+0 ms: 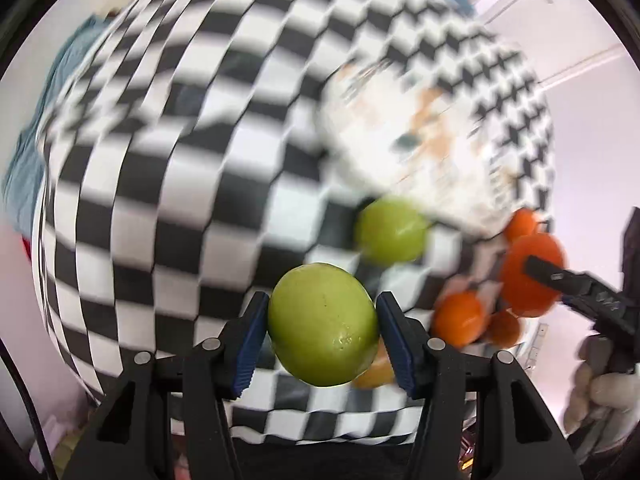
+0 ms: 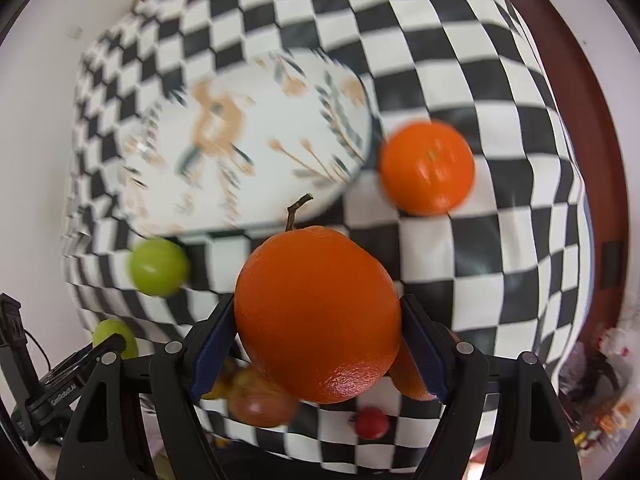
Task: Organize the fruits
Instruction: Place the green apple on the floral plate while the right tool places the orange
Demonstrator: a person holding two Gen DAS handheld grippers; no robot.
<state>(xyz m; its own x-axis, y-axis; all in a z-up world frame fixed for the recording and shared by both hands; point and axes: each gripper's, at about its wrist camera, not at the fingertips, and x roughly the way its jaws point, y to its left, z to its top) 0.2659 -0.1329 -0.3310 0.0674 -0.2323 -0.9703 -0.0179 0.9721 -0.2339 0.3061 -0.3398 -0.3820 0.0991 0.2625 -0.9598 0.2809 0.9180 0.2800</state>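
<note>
Green apple (image 1: 323, 326) riding clamped in left gripper (image 1: 322, 330), stemmed orange (image 2: 318, 314) clamped in right gripper (image 2: 318, 320), both heading trayward; next: lowering onto floral tray (image 2: 256, 140).

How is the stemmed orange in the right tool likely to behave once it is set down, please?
The orange is round, so it would probably roll on the cloth. Its dimpled skin likely grips the right tool well. It looks firm, so probably not fragile.
</note>
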